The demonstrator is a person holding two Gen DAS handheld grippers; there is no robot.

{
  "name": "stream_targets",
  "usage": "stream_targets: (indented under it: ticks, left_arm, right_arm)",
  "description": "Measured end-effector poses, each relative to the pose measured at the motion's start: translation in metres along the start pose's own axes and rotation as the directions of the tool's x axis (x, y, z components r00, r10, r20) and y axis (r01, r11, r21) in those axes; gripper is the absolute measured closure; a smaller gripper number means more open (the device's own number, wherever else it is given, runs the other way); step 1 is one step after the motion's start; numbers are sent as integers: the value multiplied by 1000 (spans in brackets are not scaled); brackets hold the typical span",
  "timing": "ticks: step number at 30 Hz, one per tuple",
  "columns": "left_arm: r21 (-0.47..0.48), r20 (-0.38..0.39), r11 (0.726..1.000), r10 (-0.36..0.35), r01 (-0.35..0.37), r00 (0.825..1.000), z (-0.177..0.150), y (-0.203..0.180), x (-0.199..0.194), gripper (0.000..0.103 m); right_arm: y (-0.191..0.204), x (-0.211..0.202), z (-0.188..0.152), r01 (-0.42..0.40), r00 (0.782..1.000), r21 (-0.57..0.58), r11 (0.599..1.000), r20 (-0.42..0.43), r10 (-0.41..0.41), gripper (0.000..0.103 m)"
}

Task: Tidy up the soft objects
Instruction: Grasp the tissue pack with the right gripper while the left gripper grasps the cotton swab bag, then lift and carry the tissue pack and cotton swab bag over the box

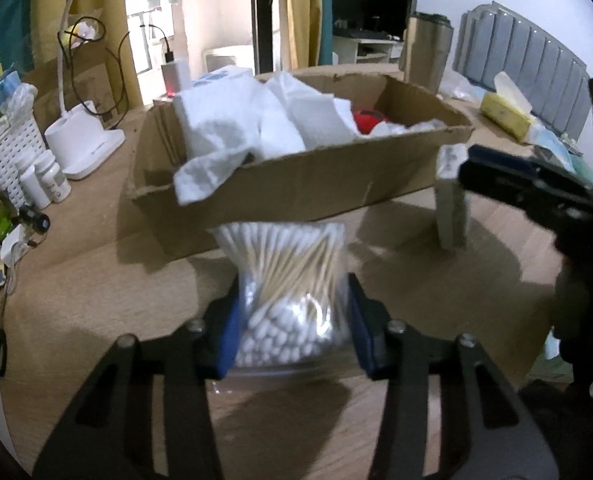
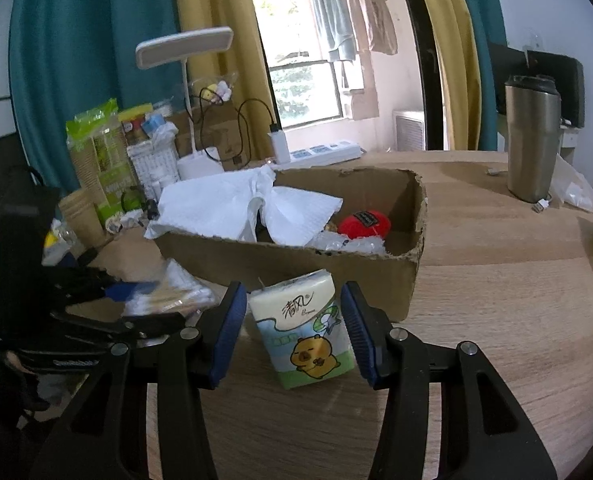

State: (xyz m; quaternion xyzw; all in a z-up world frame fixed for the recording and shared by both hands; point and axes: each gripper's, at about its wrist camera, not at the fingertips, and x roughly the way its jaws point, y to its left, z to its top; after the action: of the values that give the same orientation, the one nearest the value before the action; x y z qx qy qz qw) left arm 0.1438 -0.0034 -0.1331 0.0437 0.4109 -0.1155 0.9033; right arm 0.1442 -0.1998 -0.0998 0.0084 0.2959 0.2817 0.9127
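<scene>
On the wooden table [image 2: 496, 288], the job looks partly done. At the left, the left gripper [image 1: 292, 320] has its blue pads pinching a clear bag of cotton swabs [image 1: 286, 280], which bulges out above the squeeze; whether the bag is lifted clear of the table or resting on it I cannot tell. It sits just in front of the cardboard box [image 1: 296, 184], not yet inside.

In the middle, the box already holds white paper towels [image 2: 232, 208], one sheet hanging over the near wall, along with a red soft toy [image 2: 364, 224] and some crinkled clear plastic [image 2: 348, 246] toward the right end. Those look sorted.

To the right, a small pack of tissues [image 2: 304, 332] with a cartoon animal on it stands upright on the table, just in front of the box. The right gripper [image 2: 292, 328] has its fingers spread on either side of the pack, with a visible gap at each pad, so nothing is gripped yet.

By my reading, two items remain: the swabs need carrying over the box wall, and the tissue pack needs grasping and placing. A yellow tissue box [image 1: 504, 114] farther right may also belong.
</scene>
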Motion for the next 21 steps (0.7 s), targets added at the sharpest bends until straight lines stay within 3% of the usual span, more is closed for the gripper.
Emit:
stream_targets:
  ticks: [12, 13, 14, 16, 21]
  left_arm:
    - [-21, 90, 998, -58, 60, 994, 2, 5, -29, 57]
    - [-18, 96, 998, -65, 67, 993, 2, 6, -31, 57]
    - [-11, 100, 998, -67, 68, 993, 1, 5, -33, 57]
    - [0, 105, 998, -67, 67, 992, -1, 4, -36, 56]
    - [-18, 133, 998, -60, 63, 989, -3, 12, -42, 57]
  right_arm:
    - [13, 26, -3, 48, 990, -61, 997, -133, -56, 51]
    - [15, 25, -4, 49, 990, -74, 996, -131, -59, 55]
    - [18, 25, -4, 51, 990, -87, 995, -127, -62, 69]
    - [20, 25, -6, 58, 989, -104, 993, -129, -71, 83]
    - [18, 24, -6, 55, 986, -112, 992, -149, -71, 84]
